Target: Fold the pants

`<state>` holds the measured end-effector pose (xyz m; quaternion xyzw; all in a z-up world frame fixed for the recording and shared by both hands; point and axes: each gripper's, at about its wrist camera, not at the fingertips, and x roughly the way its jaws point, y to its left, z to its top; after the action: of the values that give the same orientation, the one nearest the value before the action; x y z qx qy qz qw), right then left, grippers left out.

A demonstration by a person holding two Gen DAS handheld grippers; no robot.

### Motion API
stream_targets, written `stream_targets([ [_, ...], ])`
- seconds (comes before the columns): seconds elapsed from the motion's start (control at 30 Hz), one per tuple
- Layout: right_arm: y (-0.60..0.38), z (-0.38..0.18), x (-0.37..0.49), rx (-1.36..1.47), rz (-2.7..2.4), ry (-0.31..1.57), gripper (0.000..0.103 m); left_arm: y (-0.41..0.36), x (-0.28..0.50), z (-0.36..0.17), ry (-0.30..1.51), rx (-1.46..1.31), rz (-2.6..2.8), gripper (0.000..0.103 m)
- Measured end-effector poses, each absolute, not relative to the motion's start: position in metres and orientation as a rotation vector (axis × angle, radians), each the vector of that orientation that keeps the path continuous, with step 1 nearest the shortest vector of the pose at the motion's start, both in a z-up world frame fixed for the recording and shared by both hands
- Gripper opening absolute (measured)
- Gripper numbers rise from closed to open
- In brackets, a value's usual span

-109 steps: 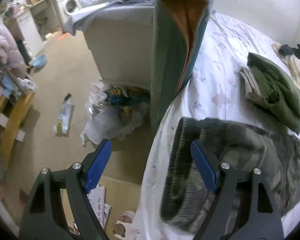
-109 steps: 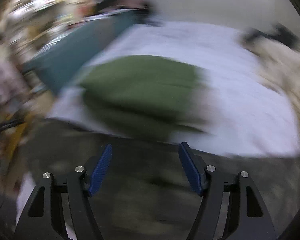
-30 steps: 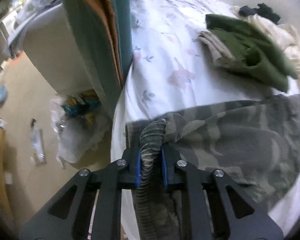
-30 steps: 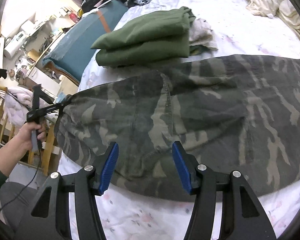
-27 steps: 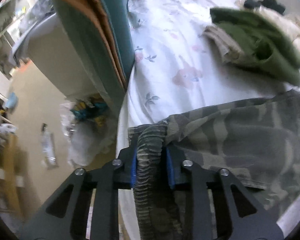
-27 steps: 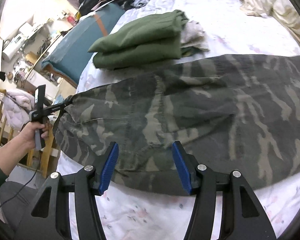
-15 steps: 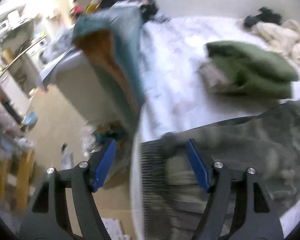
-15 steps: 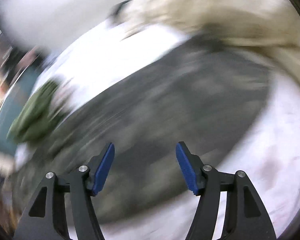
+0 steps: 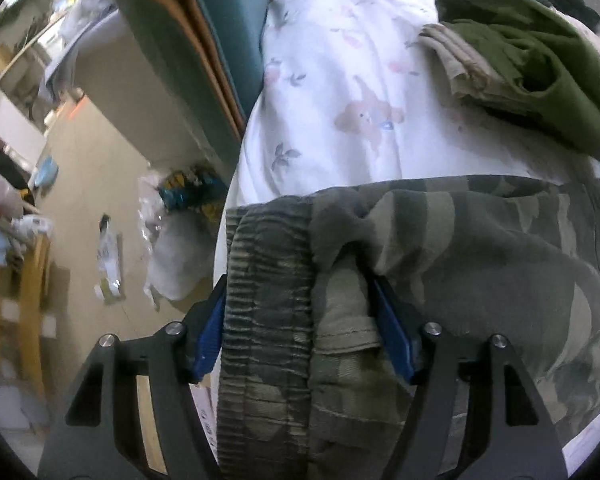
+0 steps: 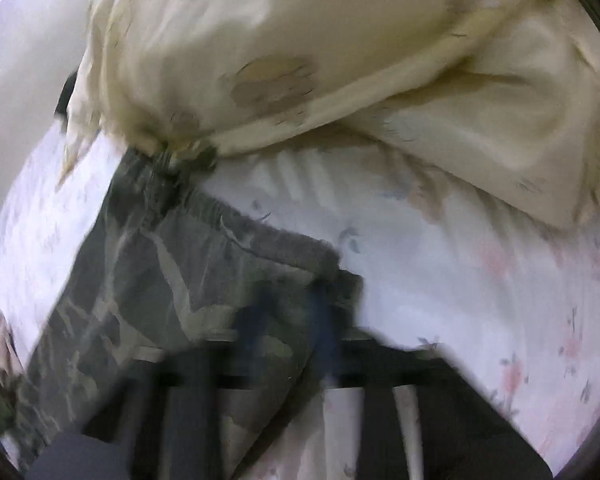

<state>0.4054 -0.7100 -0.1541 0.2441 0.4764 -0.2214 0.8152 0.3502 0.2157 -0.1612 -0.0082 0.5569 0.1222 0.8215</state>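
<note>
We have the camouflage pants (image 9: 480, 248) spread across the floral bedsheet (image 9: 332, 92), lengthwise, so each end sits within reach of one tool. In the left wrist view the elastic waistband (image 9: 268, 288) runs from 12 to 6 o'clock straight through the left gripper (image 9: 300, 324); its blue pads (image 9: 392, 328) stand apart on either side of the bunched band and touch the cloth without yet pinching it flat. We judge that it straddles the thick band there because that is the firmest edge to lift for a fold.

At 2 o'clock in that view a folded green garment (image 9: 540, 52) lies on a beige one (image 9: 460, 60), well apart from the pants, which leaves bare sheet between for the fold to land. A teal mattress edge (image 9: 228, 32) rises at 11 o'clock.

In the right wrist view the right gripper (image 10: 288, 320) is smeared by motion at 6 o'clock, over the leg cuff (image 10: 300, 256) of the pants. We cannot tell whether its jaws are apart or closed on the hem. A cream quilt (image 10: 340, 60) fills 12 o'clock, touching the far cuff.
</note>
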Motion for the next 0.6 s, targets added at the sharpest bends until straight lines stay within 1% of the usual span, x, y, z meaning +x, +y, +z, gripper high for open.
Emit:
stream_targets([
  [0.03, -0.705, -0.147, 0.407, 0.462, -0.470, 1.004, 0.003, 0.215, 0.349, -0.161, 1.183, -0.013, 0.261, 0.065],
  [0.1, -0.696, -0.125, 0.398, 0.393, -0.455, 0.925, 0.002, 0.214, 0.349, -0.162, 1.173, 0.000, 0.258, 0.065],
  [0.2, -0.701, -0.099, 0.375, 0.424, -0.531, 0.840, 0.001, 0.214, 0.346, -0.164, 1.176, -0.009, 0.249, 0.065],
  [0.27, -0.712, -0.107, 0.369, 0.467, -0.595, 0.890, 0.001, 0.211, 0.346, -0.165, 1.184, -0.009, 0.246, 0.065],
  [0.37, -0.719, -0.147, 0.380, 0.478, -0.571, 1.063, 0.002, 0.216, 0.347, -0.167, 1.186, -0.007, 0.246, 0.066],
  [0.4, -0.718, -0.152, 0.380, 0.458, -0.573, 1.078, 0.009, 0.217, 0.347, -0.167, 1.183, -0.010, 0.246, 0.066],
  [0.43, -0.718, -0.153, 0.381, 0.446, -0.589, 1.090, 0.025, 0.218, 0.346, -0.167, 1.182, -0.017, 0.243, 0.066],
  [0.47, -0.717, -0.152, 0.380, 0.439, -0.605, 1.095, 0.029, 0.220, 0.345, -0.166, 1.182, -0.022, 0.239, 0.066],
  [0.6, -0.697, -0.125, 0.376, 0.320, -0.655, 1.016, 0.034, 0.222, 0.343, -0.159, 1.169, -0.009, 0.237, 0.066],
])
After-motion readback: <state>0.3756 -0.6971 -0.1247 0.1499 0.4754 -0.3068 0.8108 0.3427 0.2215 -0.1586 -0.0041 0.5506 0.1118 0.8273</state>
